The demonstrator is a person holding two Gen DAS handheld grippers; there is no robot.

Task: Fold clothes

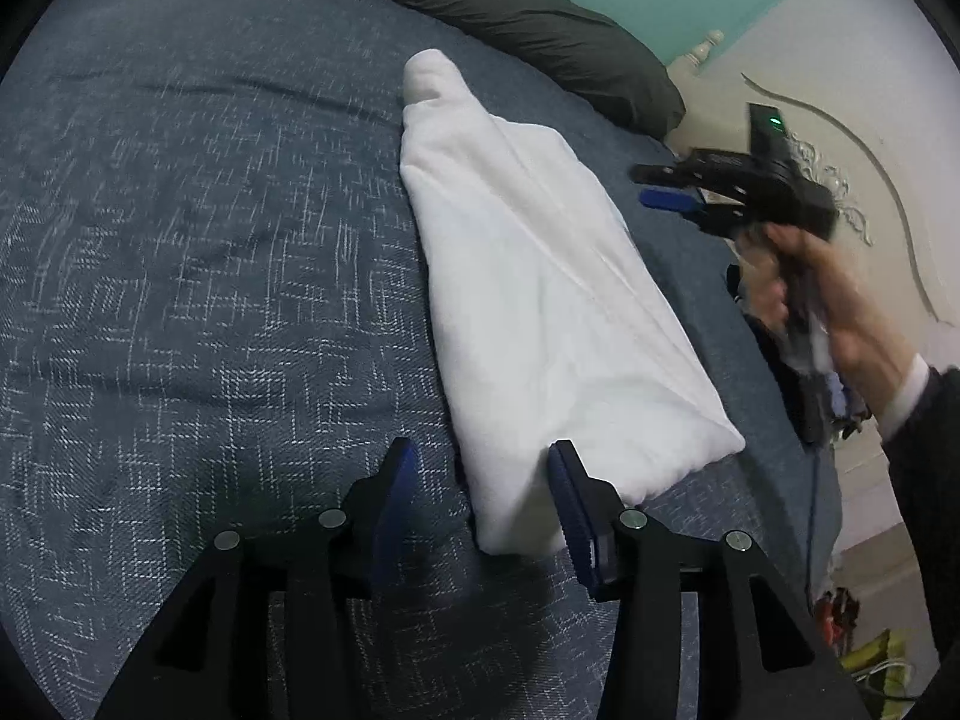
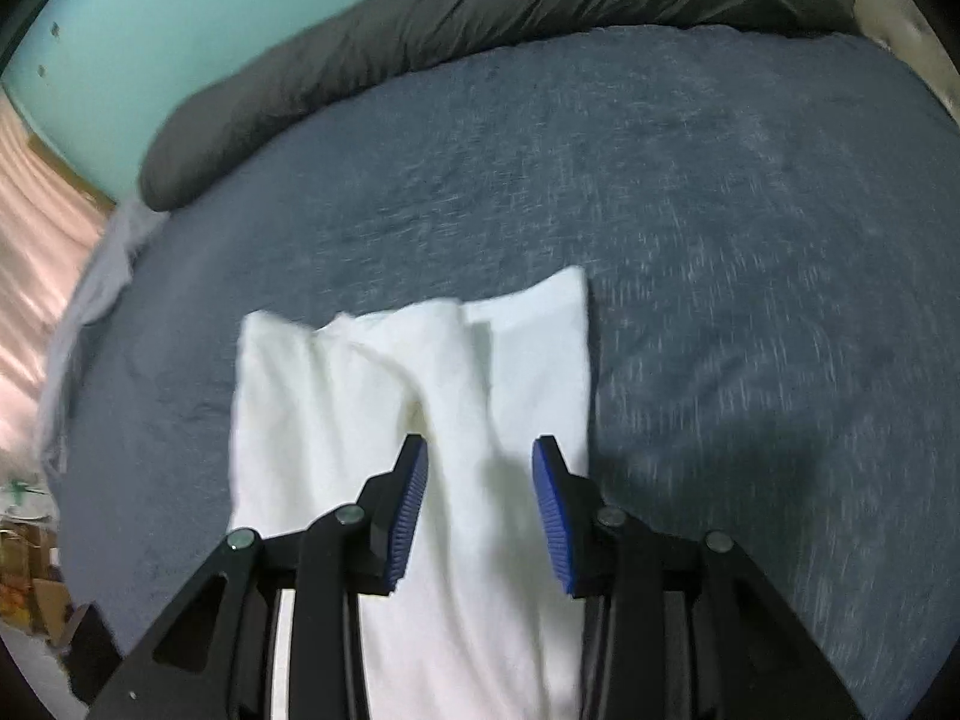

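Ahead of the left gripper (image 1: 480, 468), its fingers apart and empty, the garment's (image 1: 540, 300) near end lies on the bed (image 1: 180, 240), long axis running away; from the right view, the right gripper (image 2: 480, 462) hangs open above its middle.

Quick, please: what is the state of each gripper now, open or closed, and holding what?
Left gripper: open, around the corner of the white cloth, not pinching.
Right gripper: open, above the cloth, holding nothing.
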